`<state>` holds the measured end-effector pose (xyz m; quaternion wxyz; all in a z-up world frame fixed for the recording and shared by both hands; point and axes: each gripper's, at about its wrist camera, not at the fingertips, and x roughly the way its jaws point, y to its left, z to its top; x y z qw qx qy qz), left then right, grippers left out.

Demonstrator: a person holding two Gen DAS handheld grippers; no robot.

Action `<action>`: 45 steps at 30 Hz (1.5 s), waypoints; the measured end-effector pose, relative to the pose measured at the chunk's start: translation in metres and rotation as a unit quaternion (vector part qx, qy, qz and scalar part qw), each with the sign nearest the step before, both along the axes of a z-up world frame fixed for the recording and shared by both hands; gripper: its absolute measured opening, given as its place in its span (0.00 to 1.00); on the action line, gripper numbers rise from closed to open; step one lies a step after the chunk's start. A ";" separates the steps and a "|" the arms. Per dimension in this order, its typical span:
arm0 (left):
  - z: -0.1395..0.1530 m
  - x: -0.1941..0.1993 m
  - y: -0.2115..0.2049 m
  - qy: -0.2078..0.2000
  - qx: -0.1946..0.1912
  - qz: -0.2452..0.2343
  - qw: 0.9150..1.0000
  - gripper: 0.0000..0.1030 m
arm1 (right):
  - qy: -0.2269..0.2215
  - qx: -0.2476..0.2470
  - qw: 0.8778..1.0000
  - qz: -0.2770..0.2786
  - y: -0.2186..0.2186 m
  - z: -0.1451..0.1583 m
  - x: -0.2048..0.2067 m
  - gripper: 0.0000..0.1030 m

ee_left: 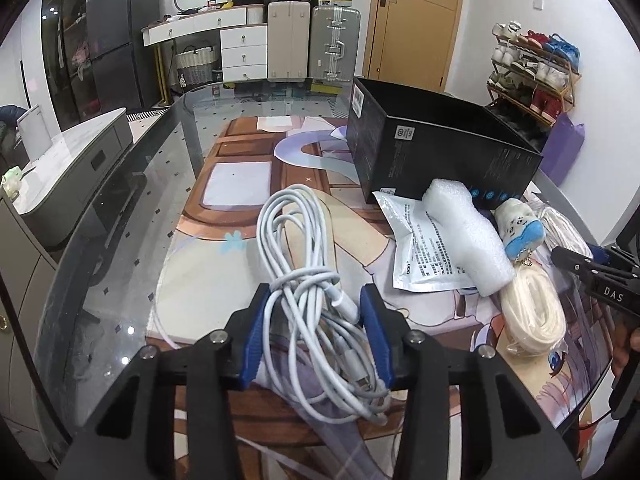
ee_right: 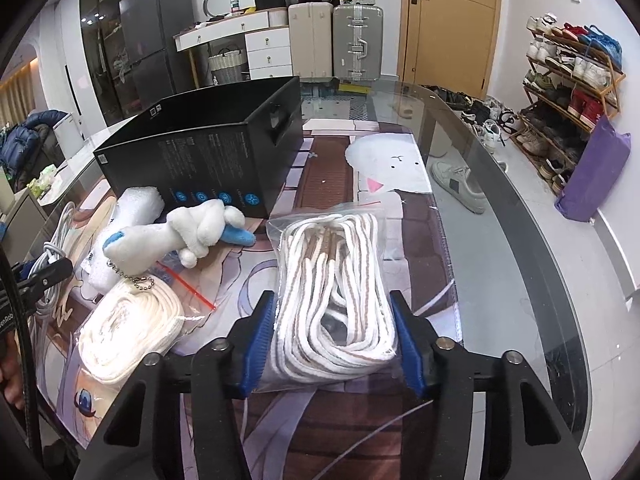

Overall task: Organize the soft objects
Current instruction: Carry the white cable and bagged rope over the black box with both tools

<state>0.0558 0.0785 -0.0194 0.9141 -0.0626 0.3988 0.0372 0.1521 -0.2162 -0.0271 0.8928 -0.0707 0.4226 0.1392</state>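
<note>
While both grippers are angled down at the table, each is seen clamped on a bundle. Left gripper point(ee_left: 314, 300): jaws narrowed, blue pads pressed against both sides of the coiled white cable point(ee_left: 308, 280), whose loops run out toward 12 o'clock over the printed mat point(ee_left: 224, 224). Right gripper point(ee_right: 334, 308): jaws drawn in on the clear bag of white-and-tan laces point(ee_right: 336, 292), pads touching the bag at 9 and 3 o'clock.

In the right wrist view, a second bag of cream cord point(ee_right: 128, 328) is seen at 9 o'clock of the held bag, apart from it. A white plush keychain point(ee_right: 176, 236) with blue patches is lying at 10 o'clock, its ball chain draped onto the cream cord. A white foam piece point(ee_right: 140, 200) is just behind the plush. The open black box point(ee_right: 208, 152) is set farther off at 11 o'clock. In the left wrist view, a printed foil pouch point(ee_left: 416, 248) is tucked under the foam, against the box.
</note>
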 end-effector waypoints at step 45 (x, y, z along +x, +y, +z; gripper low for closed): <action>0.085 0.030 -0.040 -0.071 -0.023 -0.110 0.991 0.42 | -0.086 0.079 0.991 0.070 0.023 0.102 -0.026 0.44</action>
